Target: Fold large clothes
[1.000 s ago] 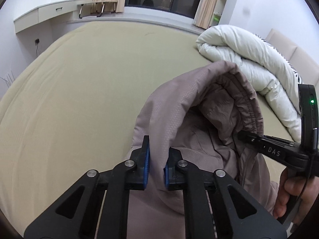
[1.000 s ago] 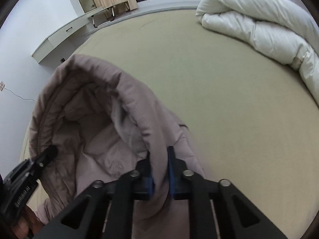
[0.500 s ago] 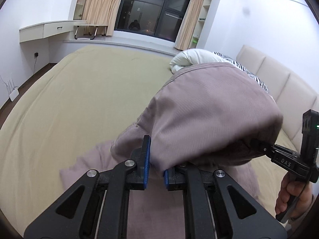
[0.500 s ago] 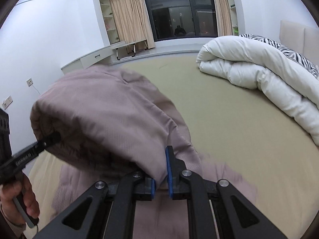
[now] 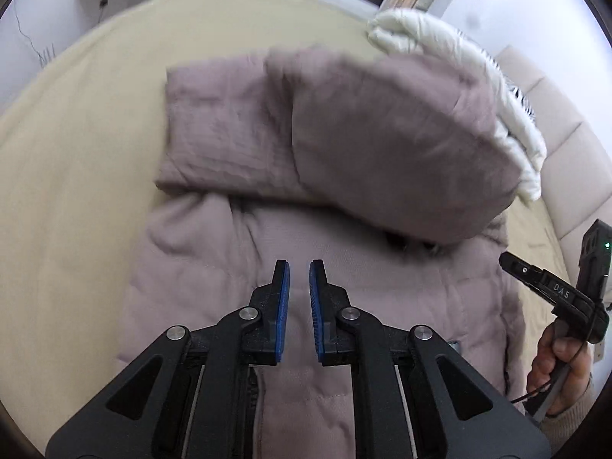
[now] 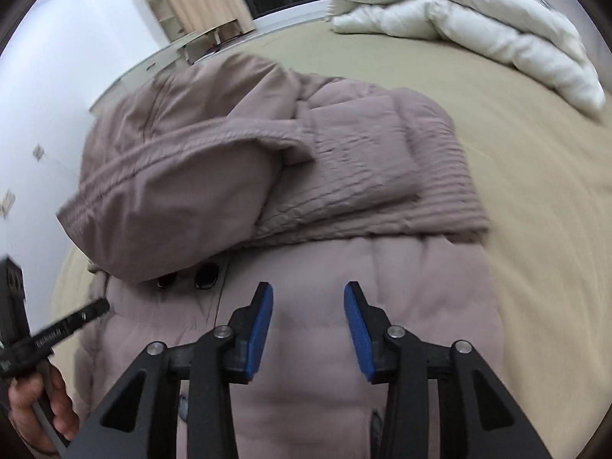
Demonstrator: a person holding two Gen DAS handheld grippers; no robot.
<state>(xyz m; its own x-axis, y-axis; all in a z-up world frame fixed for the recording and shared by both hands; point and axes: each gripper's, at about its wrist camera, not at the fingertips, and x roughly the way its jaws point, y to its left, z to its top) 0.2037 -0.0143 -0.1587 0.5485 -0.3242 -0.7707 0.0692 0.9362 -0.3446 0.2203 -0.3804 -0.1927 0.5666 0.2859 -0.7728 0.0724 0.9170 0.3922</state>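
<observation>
A mauve padded jacket (image 5: 344,260) lies flat on the bed, also in the right wrist view (image 6: 344,344). Its hood (image 5: 401,145) is folded down over the upper body, also seen in the right wrist view (image 6: 172,199), next to a folded sleeve (image 6: 382,176). My left gripper (image 5: 299,279) is open a little and empty above the jacket's chest. My right gripper (image 6: 308,302) is open wide and empty above the jacket's body. Each gripper shows at the edge of the other's view (image 5: 550,294) (image 6: 57,329).
The jacket lies on a beige bed sheet (image 5: 76,191). A white rolled duvet (image 6: 478,23) lies at the far side of the bed. A padded headboard (image 5: 573,153) is on the right. A desk and curtains stand by the window wall.
Both grippers held the hood up half a second ago. They have let it go, and it now lies folded down on the jacket. Both grippers have opened and pulled back.
</observation>
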